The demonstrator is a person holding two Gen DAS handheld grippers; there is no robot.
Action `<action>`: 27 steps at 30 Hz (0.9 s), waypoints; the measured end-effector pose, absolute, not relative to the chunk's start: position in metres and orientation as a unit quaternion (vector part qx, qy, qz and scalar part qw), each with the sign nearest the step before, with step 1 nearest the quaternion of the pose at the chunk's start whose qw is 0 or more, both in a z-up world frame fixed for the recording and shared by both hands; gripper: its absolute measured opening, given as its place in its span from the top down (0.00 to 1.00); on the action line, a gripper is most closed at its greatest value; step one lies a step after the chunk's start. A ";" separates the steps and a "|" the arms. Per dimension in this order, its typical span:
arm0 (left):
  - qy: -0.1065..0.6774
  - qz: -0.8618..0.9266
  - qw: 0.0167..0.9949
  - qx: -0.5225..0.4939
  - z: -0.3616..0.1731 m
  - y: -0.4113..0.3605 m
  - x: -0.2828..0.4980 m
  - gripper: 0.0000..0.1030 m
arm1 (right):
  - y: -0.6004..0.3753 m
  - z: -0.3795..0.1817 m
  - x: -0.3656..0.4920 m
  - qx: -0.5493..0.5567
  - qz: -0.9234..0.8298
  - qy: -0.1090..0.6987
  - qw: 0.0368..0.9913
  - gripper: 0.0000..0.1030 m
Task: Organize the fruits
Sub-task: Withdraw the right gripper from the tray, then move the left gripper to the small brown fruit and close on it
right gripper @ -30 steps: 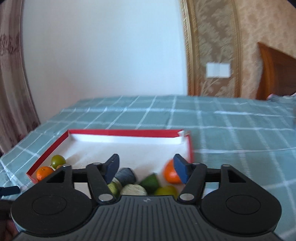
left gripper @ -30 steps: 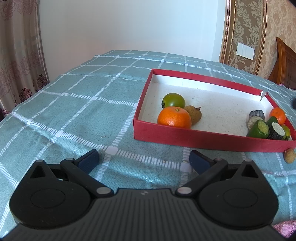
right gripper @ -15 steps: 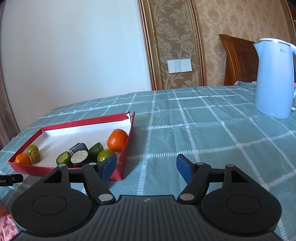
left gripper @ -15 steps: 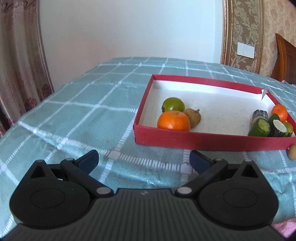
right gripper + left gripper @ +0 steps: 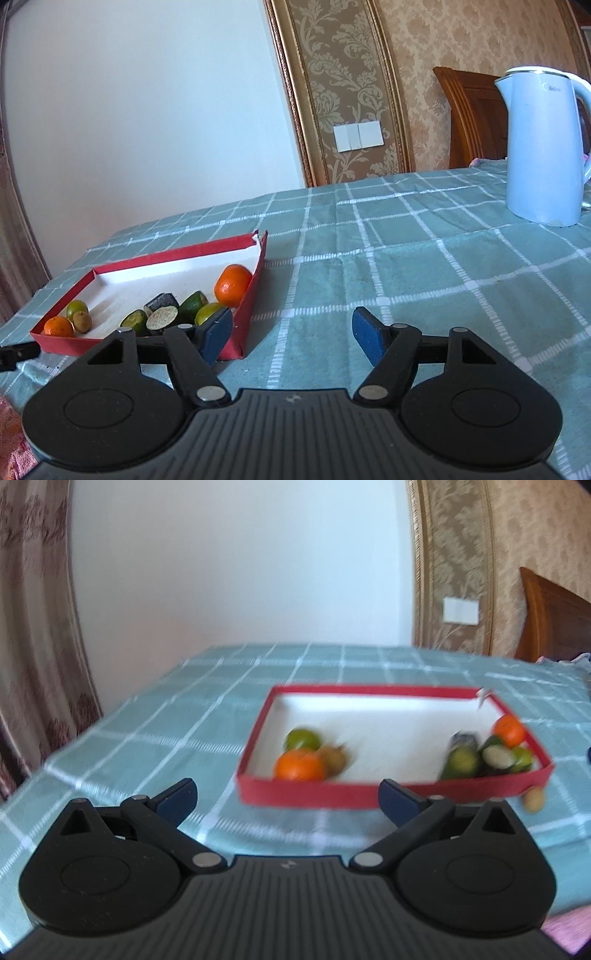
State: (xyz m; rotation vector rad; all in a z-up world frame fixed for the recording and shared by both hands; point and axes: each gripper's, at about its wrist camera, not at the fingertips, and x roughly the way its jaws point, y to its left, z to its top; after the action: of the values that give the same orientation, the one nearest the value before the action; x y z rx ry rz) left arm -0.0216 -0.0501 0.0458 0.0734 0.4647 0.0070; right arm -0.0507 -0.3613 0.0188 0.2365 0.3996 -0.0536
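Red box (image 5: 255, 291) with a white inside sits on the tabletop (image 5: 424, 266), which has a teal checked cloth on it. Going left to right in the right wrist view: a small orange (image 5: 58, 326) in the near left corner, with a green round fruit (image 5: 77, 307) and a brownish one (image 5: 82, 320) right next to it. Then a cluster on the right side: a green chunk (image 5: 135, 320), two dark pieces with pale cut faces (image 5: 162, 317), another green chunk (image 5: 194, 302), a lime-coloured fruit (image 5: 207, 312) and a bigger orange (image 5: 232, 285) against the right wall.

The left wrist view is blurry; one tan fruit (image 5: 534, 798) lies outside the box by its near right corner.

Left claw (image 5: 287, 799) spread wide, nothing in it. Right claw (image 5: 291, 338) also apart and empty, over bare cloth just right of the box. Pale blue kettle (image 5: 541, 147) at far right.
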 end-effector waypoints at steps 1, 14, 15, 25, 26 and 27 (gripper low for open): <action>0.222 0.001 0.974 0.042 0.051 -0.059 -0.025 0.00 | -0.363 0.020 -0.051 0.118 -0.027 0.196 0.973 0.31; 0.249 -0.097 0.961 0.065 0.054 -0.159 -0.032 0.85 | -0.415 0.020 -0.065 0.140 -0.065 0.178 0.972 0.31; 0.251 -0.102 0.960 0.068 0.051 -0.164 -0.033 0.85 | -0.419 0.017 -0.065 0.145 -0.067 0.177 0.971 0.31; 0.275 -0.175 0.944 0.046 0.029 -0.202 -0.027 0.88 | -0.429 0.008 -0.063 0.179 -0.049 0.181 0.966 0.31; 0.275 -0.176 0.944 0.046 0.027 -0.204 -0.027 0.82 | -0.430 0.008 -0.064 0.182 -0.047 0.178 0.966 0.31; 0.275 -0.173 0.945 0.047 0.026 -0.206 -0.027 0.72 | -0.431 0.008 -0.065 0.186 -0.046 0.177 0.966 0.31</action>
State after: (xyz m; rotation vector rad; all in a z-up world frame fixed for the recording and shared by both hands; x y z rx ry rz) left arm -0.0266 -0.2056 0.0256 0.0955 0.5598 -0.3534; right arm -0.0647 -0.4311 0.0077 0.3759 0.3574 -0.0921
